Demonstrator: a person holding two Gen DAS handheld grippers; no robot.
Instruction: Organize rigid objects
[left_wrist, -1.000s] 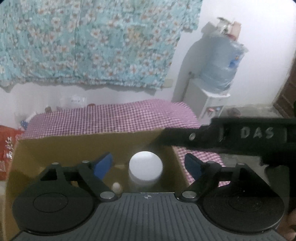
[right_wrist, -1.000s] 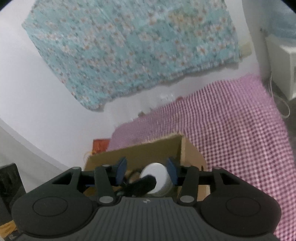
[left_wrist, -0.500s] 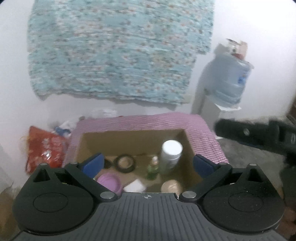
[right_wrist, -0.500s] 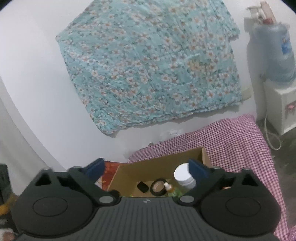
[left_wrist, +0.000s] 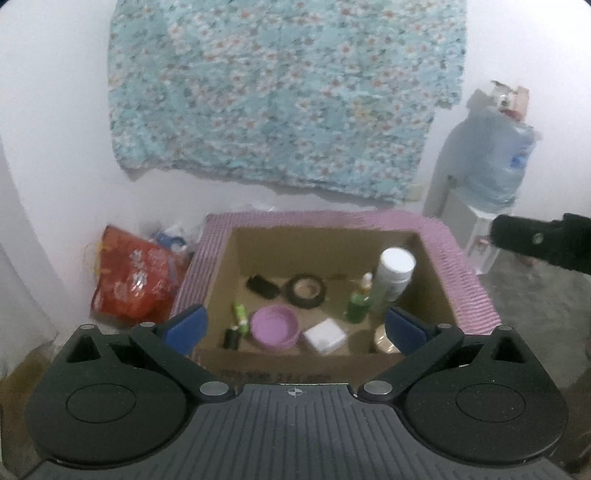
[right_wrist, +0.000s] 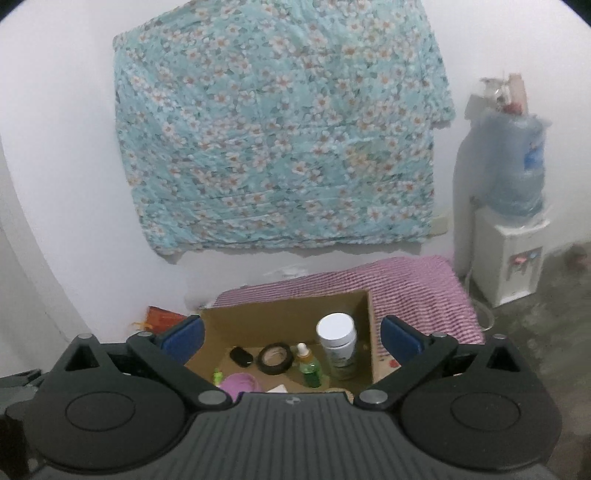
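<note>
An open cardboard box (left_wrist: 328, 360) (right_wrist: 284, 308) stands on a pink checked cloth. Inside stand a white-capped bottle (left_wrist: 393, 277) (right_wrist: 338, 345) and a small green dropper bottle (left_wrist: 359, 301) (right_wrist: 309, 367). A black tape roll (left_wrist: 306, 291) (right_wrist: 276, 358), a black oval case (left_wrist: 262, 287), a purple bowl (left_wrist: 274, 327), a white square box (left_wrist: 325, 336), a green tube (left_wrist: 240, 314) and a tan lid (left_wrist: 382, 338) lie on its floor. My left gripper (left_wrist: 293, 325) hangs open, above and before the box, with nothing in it. My right gripper (right_wrist: 291, 338) is open too, farther back and empty.
A red printed bag (left_wrist: 136, 277) lies left of the box against the wall. A water dispenser (right_wrist: 506, 236) with a blue bottle stands at the right on a grey floor. A floral cloth (right_wrist: 277, 129) hangs on the white wall. The other gripper's black body (left_wrist: 543, 243) reaches in from the right.
Both grippers have drawn back and up from the box. The right gripper's jaws, close around the white-capped bottle earlier, have spread wide. The bottle stays standing in the box.
</note>
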